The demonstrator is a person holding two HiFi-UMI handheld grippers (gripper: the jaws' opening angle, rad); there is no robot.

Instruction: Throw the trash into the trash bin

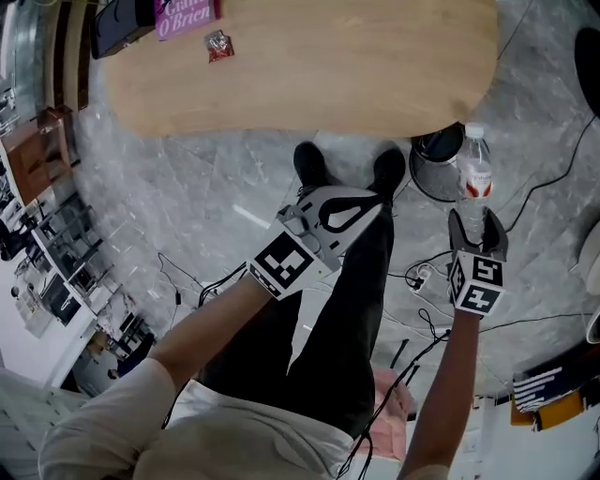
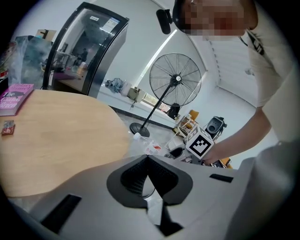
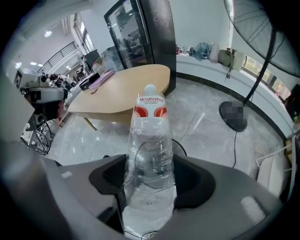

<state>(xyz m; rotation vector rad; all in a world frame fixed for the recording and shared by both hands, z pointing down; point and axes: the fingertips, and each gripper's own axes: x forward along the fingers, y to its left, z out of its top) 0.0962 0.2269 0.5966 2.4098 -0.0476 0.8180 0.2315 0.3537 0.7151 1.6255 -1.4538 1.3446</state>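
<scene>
My right gripper (image 1: 478, 228) is shut on a clear plastic water bottle (image 1: 474, 178) with a red and white label, and holds it upright by its lower body. In the right gripper view the bottle (image 3: 150, 150) fills the space between the dark pads (image 3: 110, 180). A dark round trash bin (image 1: 437, 161) stands on the floor by the table's edge, just left of the bottle. My left gripper (image 1: 375, 202) hangs over the person's legs, shut with nothing in it. Its tips meet in the left gripper view (image 2: 147, 158), where the bottle (image 2: 146, 146) shows beyond them.
A wooden table (image 1: 300, 66) bears a small red wrapper (image 1: 219, 45) and a pink book (image 1: 187, 17). The person's black shoes (image 1: 309, 164) stand beside the bin. Cables (image 1: 427, 277) lie on the marble floor. A standing fan (image 2: 176, 79) and a glass-door fridge (image 2: 89, 47) are beyond.
</scene>
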